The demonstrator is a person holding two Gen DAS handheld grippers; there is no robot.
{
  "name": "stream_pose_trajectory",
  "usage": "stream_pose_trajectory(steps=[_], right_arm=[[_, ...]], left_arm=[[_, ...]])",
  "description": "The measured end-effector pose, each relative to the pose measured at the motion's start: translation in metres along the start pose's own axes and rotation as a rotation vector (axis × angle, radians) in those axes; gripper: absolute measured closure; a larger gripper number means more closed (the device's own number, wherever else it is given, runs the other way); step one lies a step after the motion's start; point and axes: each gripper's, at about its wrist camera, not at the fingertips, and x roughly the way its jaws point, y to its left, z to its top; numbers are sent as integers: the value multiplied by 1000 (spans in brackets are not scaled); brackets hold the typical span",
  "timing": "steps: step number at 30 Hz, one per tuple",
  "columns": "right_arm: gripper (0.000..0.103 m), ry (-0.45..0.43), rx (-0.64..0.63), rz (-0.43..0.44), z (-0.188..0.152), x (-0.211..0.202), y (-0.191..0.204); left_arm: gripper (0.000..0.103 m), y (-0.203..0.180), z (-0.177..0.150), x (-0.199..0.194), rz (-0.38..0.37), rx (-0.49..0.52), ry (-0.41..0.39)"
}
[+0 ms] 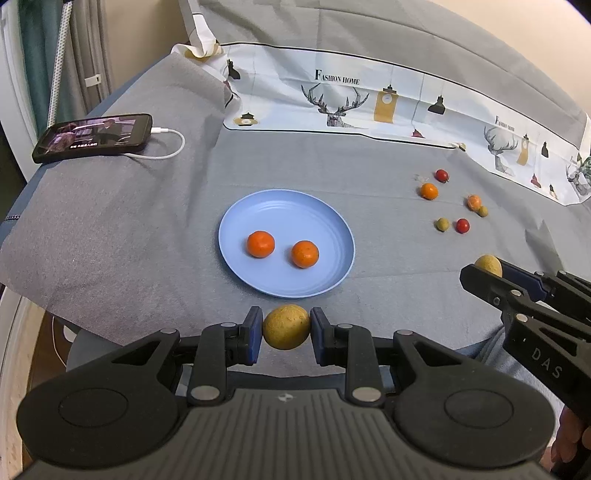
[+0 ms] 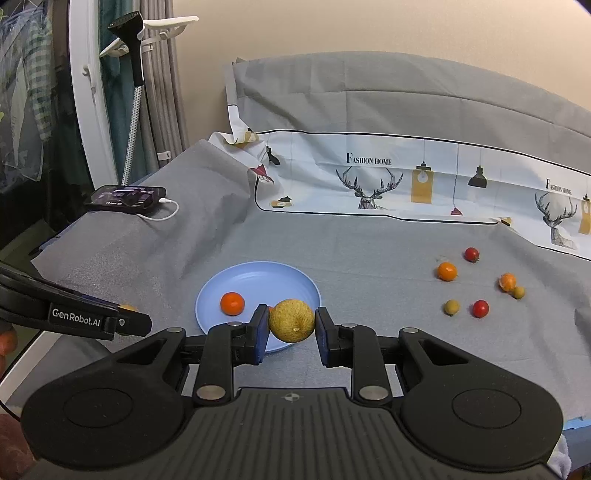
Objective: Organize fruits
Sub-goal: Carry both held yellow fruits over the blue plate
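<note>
My two views are evenly and softly lit, fairly bright, with a warm cast on the wall beyond my tongs. Shadows are faint: only a soft dark patch under each orange on the blue plate ahead of my left tongs, and a dim smudge beneath the small fruits off to the right. Mild glare sits on the plate's far inner rim and on the metal rivets of my right tongs. Focus is sharp at centre. The fisheye bends straight edges strongly, and the corners fall into dark vignette. The phone screen glows, slightly washed.
</note>
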Motion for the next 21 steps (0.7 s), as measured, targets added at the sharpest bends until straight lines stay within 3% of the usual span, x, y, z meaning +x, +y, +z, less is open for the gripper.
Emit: stream_pose_trajectory(steps=[21], right_arm=[[75, 42, -10, 5, 0, 16, 0]], left_arm=[[73, 6, 7, 12, -3, -23, 16]])
